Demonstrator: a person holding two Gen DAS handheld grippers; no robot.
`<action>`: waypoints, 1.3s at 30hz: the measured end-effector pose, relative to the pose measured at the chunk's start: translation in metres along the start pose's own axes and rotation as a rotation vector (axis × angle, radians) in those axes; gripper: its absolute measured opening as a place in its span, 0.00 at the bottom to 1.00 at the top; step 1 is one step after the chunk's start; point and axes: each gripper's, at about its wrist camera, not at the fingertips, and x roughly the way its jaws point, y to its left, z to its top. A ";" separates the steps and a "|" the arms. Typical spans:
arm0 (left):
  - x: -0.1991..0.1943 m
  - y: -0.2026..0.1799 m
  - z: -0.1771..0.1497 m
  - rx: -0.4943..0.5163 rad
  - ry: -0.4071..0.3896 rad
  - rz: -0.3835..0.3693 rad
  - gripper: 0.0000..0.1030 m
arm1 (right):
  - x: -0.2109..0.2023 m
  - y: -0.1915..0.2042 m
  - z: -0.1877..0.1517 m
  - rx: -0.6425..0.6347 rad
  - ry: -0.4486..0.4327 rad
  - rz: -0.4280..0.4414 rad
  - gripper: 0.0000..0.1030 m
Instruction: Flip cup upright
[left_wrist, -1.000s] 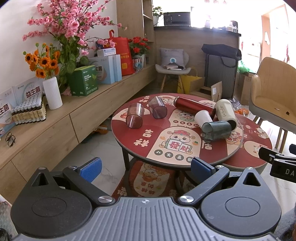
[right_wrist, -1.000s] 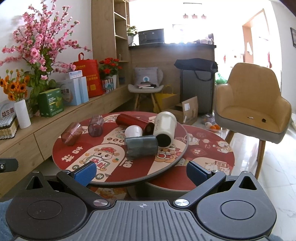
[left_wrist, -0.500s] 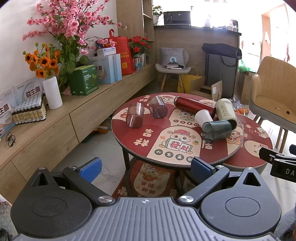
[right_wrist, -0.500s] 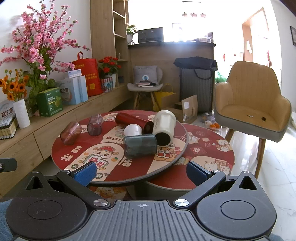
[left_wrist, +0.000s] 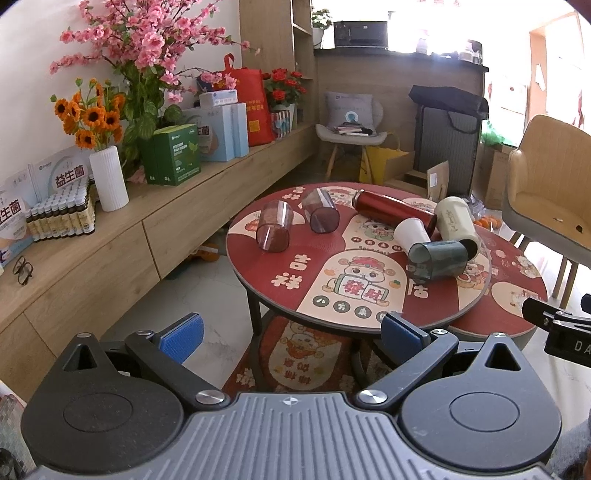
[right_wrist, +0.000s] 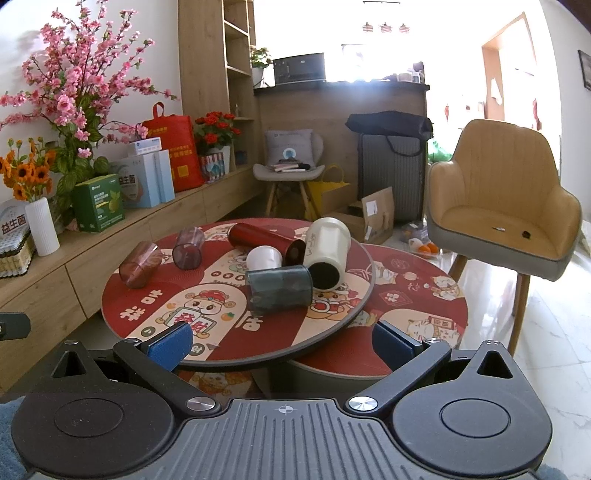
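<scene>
Round red table (left_wrist: 332, 258) bears toppled cups (left_wrist: 437, 258); both hand-held grippers (left_wrist: 291, 328) (right_wrist: 282, 338) gape wide.

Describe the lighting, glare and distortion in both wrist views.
Left wrist view: the bright window area is blown out white; fisheye bends the wooden sideboard; the cups on the round table stay sharp. Right wrist view: the same backlight washes out the counter top, and the floor shows glare.

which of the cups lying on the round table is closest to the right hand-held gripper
The dark grey-green translucent plastic cup, on its side at the front of the cluster. The white cup, cream tumbler and two reddish clear cups lie farther back.
</scene>
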 end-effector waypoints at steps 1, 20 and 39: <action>0.001 0.000 0.000 0.002 0.003 0.001 1.00 | 0.000 0.000 0.000 0.000 0.001 0.000 1.00; 0.028 0.001 0.003 -0.004 0.047 0.004 1.00 | 0.021 0.000 -0.004 0.009 0.057 0.000 1.00; 0.155 0.000 0.080 0.024 -0.006 -0.042 1.00 | 0.144 -0.003 0.050 -0.016 0.141 0.041 1.00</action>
